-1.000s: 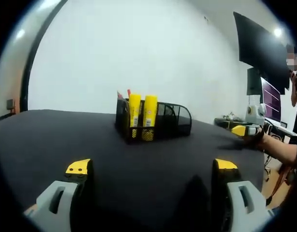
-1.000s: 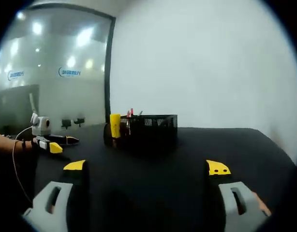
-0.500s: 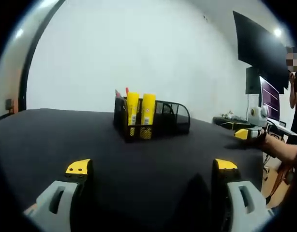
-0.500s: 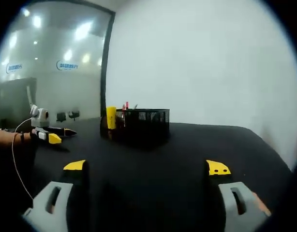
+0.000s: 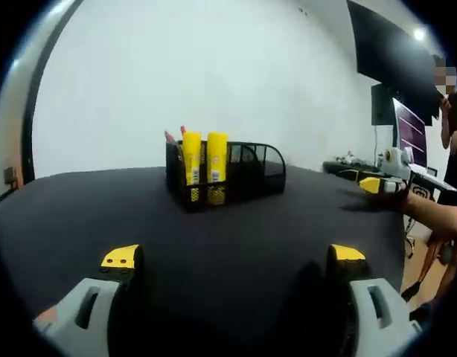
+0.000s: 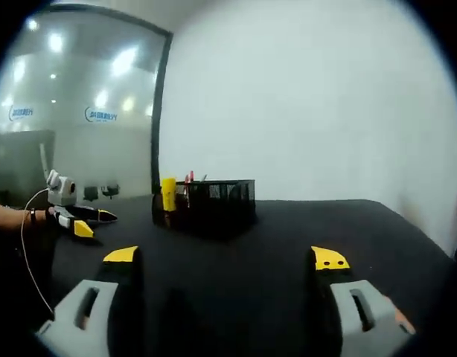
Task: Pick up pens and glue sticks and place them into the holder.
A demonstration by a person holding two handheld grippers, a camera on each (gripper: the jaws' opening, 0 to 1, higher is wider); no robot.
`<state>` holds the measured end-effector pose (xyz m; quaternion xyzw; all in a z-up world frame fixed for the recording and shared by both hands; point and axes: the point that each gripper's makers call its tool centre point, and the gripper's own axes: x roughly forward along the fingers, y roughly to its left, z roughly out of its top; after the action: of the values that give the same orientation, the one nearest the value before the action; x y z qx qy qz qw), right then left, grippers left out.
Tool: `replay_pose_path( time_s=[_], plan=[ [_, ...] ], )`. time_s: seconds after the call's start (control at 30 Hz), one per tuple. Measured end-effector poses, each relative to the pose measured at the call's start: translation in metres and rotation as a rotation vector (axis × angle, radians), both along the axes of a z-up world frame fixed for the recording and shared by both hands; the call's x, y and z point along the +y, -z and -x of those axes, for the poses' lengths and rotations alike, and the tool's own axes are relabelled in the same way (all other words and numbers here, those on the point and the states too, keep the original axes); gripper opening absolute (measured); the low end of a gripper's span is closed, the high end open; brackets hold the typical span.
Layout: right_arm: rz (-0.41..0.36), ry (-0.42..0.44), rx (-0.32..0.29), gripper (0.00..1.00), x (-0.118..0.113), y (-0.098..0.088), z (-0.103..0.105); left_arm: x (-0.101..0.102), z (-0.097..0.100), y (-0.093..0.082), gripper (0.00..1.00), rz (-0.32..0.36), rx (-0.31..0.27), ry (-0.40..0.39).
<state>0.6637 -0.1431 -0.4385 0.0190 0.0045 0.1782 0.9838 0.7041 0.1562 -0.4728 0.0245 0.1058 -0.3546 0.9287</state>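
Yellow-tipped jaws of the left gripper stand wide apart at the bottom of the left gripper view, holding nothing, with bare black table between and beyond them. Farther out on that table sits the black mesh holder, well apart from the jaws. Two yellow glue sticks stand upright side by side in its near compartment, and red-tipped pens poke up just behind them. At the right of this view, level with the holder, the other gripper comes in, held by a person's forearm. Beyond it, dark screens hang against the white wall.

In the right gripper view, the right gripper is likewise spread wide and empty over the black table. Past it stands the holder, with a yellow glue stick at its left end and thin pen tips showing above the rim. To the left the other gripper hovers low near the table. A glass partition lies behind.
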Motion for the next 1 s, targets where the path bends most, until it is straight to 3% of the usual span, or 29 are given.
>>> replay_pose_path(
  time_s=[0.23, 0.37, 0.43, 0.5, 0.6, 0.8, 1.0],
  plan=[
    [0.025, -0.003, -0.009, 0.83, 0.002, -0.001, 0.0, 0.013, -0.016, -0.005, 0.96, -0.024, -0.014, -0.004],
    [0.039, -0.007, -0.007, 0.82, 0.005, 0.0, 0.002, 0.013, -0.02, 0.0, 0.96, 0.022, -0.002, 0.004],
    [0.045, -0.006, -0.009, 0.82, 0.006, 0.0, 0.003, 0.013, -0.019, 0.01, 0.96, -0.017, 0.015, 0.01],
    [0.046, -0.01, -0.011, 0.82, 0.007, -0.001, 0.004, 0.004, -0.013, 0.009, 0.96, 0.006, 0.034, 0.059],
    [0.04, -0.015, -0.014, 0.8, 0.008, -0.002, 0.004, 0.006, -0.012, 0.01, 0.96, -0.001, 0.02, 0.047],
    [0.026, -0.021, -0.024, 0.79, 0.009, -0.004, 0.007, 0.015, -0.017, -0.011, 0.96, 0.139, -0.004, 0.006],
    [0.037, -0.03, -0.025, 0.79, 0.008, -0.002, 0.005, 0.013, -0.015, -0.006, 0.96, 0.124, 0.016, 0.02]
  ],
)
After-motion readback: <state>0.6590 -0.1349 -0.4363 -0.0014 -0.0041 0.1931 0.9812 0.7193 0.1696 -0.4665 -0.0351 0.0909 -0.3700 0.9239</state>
